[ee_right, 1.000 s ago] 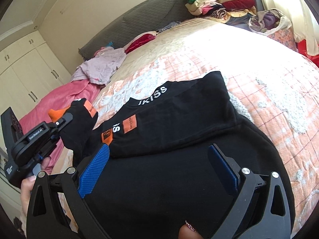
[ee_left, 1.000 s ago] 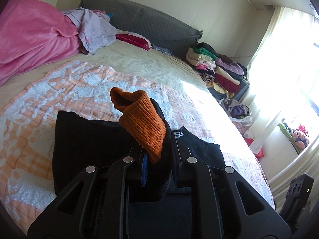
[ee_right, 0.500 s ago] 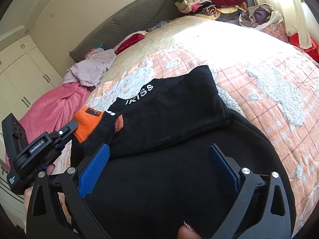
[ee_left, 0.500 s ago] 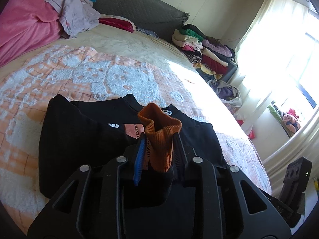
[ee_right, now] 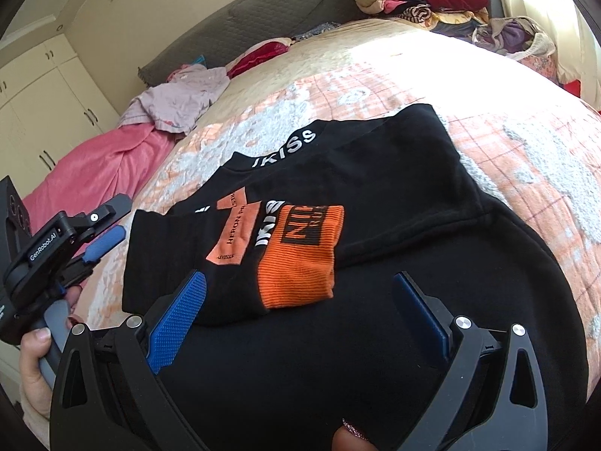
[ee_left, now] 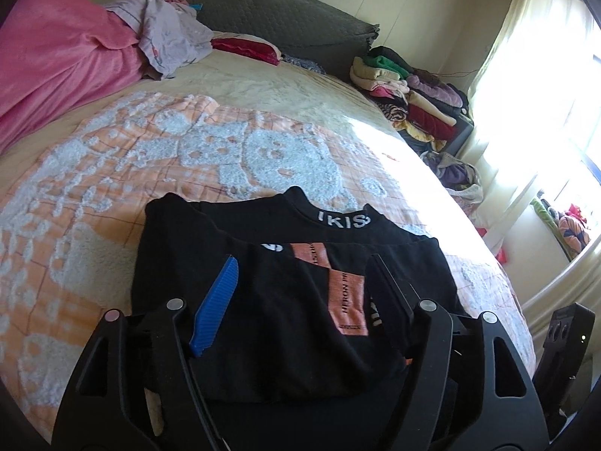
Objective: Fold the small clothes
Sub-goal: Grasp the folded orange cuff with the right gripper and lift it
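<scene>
One black sweatshirt (ee_right: 394, 195) lies on the bed (ee_right: 526, 143), its orange-cuffed sleeve (ee_right: 300, 259) folded across the body. Left gripper (ee_left: 300, 282) jaws have just been opening and stand wide, nothing pressed; right gripper (ee_right: 300, 308) jaws wide, empty. Two clothes heaps: pink blanket (ee_left: 60, 60), folded pile (ee_left: 409, 101).
</scene>
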Demonstrator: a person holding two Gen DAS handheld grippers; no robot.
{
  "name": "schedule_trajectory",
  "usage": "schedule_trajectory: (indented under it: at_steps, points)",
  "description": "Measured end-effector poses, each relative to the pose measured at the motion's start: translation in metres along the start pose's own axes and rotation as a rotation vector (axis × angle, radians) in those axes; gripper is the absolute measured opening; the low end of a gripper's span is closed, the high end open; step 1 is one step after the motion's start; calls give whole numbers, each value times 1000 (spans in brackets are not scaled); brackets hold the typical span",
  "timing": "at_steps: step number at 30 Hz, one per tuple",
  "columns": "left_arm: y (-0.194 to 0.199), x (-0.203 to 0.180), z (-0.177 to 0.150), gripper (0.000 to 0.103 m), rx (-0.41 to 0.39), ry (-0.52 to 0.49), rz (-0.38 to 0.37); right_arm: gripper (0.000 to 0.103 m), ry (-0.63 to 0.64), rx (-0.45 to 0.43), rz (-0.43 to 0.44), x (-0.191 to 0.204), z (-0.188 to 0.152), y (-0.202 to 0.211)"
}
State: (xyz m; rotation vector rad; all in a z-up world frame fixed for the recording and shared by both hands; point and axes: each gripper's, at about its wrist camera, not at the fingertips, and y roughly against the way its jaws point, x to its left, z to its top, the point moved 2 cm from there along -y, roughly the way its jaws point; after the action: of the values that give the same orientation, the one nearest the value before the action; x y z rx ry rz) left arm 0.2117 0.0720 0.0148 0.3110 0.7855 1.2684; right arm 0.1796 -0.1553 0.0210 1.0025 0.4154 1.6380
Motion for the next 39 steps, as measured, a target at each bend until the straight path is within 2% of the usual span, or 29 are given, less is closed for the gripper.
schedule_trajectory:
  at_steps: [2, 4, 6, 12, 14, 15, 16, 21, 23, 25, 26, 28, 29, 30, 34, 39]
  points:
    - [1, 10, 1, 72, 3, 16, 23, 98, 32, 3, -11, 7, 4, -7]
    - [3, 19, 2, 74, 3, 32, 40, 98, 67, 4, -19, 14, 9, -14]
    - [6, 28, 4, 86, 0, 41, 72, 98, 98, 9, -24, 18, 13, -22]
    - [13, 54, 11, 90, -14, 112, 102, 97, 162, 42, -84, 15, 23, -44]
    - [14, 62, 12, 91, -18, 133, 114, 92, 157, 55, -90, 10, 26, -51]
    - [15, 65, 12, 92, -20, 143, 120, 84, 154, 65, -94, 8, 27, -54]
    - [16, 67, 12, 92, -22, 151, 124, 82, 151, 76, -89, 6, 28, -57]
    - [21, 79, 12, 92, -36, 190, 152, 80, 116, 106, -82, -4, 28, -72]
    - [23, 80, 13, 92, -44, 186, 162, 73, 125, 105, -71, -2, 26, -75]
    - [25, 82, 14, 92, -50, 191, 160, 54, 141, 110, -36, 2, 26, -77]
    - [26, 82, 14, 93, -52, 195, 160, 50, 152, 110, -34, 4, 27, -77]
    - [26, 84, 14, 93, -53, 202, 160, 33, 178, 101, -8, 10, 26, -75]
    - [27, 85, 14, 93, -56, 205, 166, 30, 187, 98, 1, 12, 26, -74]
    - [28, 85, 14, 93, -61, 205, 176, 22, 201, 96, 12, 15, 25, -74]
    - [30, 89, 15, 93, -71, 209, 188, 14, 275, 59, 23, 29, 26, -64]
    - [32, 96, 15, 93, -77, 236, 190, 13, 326, 18, 42, 40, 34, -48]
